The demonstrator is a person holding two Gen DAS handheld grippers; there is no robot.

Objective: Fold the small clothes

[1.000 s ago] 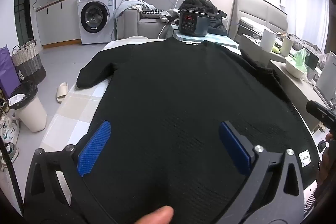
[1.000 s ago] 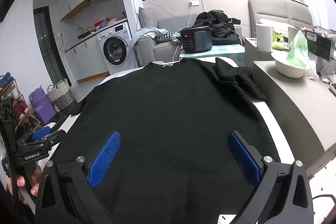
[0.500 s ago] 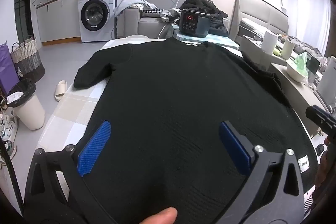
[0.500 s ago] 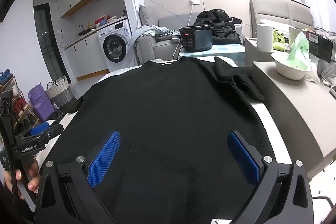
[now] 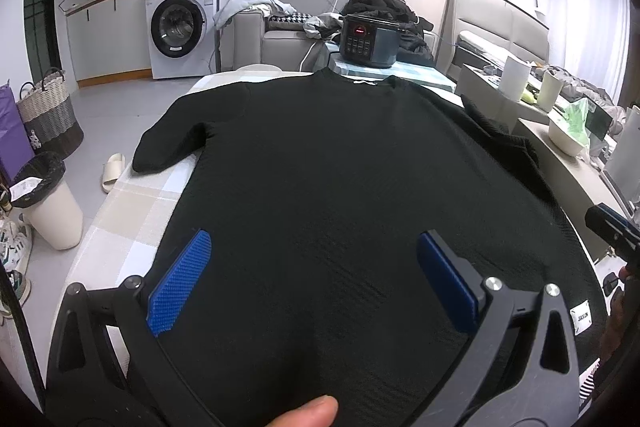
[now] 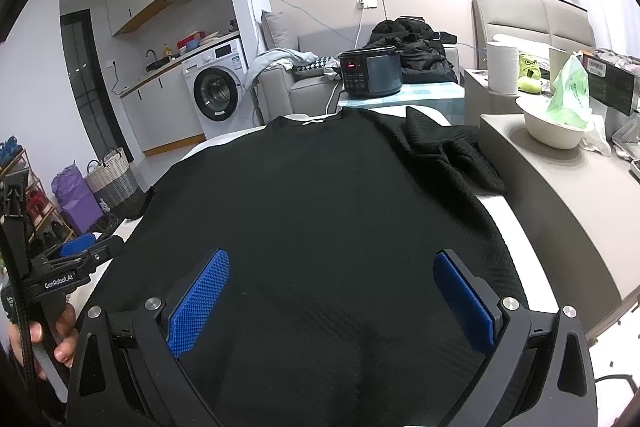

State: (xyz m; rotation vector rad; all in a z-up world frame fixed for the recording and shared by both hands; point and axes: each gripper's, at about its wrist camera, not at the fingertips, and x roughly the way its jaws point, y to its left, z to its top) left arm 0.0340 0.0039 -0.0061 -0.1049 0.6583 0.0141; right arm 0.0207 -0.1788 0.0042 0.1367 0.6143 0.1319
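A black knit sweater (image 5: 340, 179) lies spread flat on the checked table (image 5: 132, 211), neck at the far end. Its left sleeve (image 5: 172, 139) lies out flat; the right sleeve (image 6: 448, 155) is bunched and folded near the table's right edge. My left gripper (image 5: 312, 279) hovers open over the sweater's lower hem area, nothing between its blue pads (image 5: 180, 283). My right gripper (image 6: 332, 299) also stands open above the lower part of the sweater (image 6: 320, 211). A white brand tag (image 5: 582, 315) shows at the hem's right corner. The left gripper (image 6: 76, 259) appears at the right wrist view's left edge.
A dark electric cooker (image 5: 370, 41) stands beyond the neck. A grey counter (image 6: 560, 195) with a white bowl (image 6: 556, 131) and green bag borders the right side. A washing machine (image 5: 180, 27), baskets (image 5: 48, 115) and a bin (image 5: 48, 203) are on the left floor.
Both cameras have risen and pulled back slightly, so more of the sweater shows. Both grippers stay open; the sweater has not moved.
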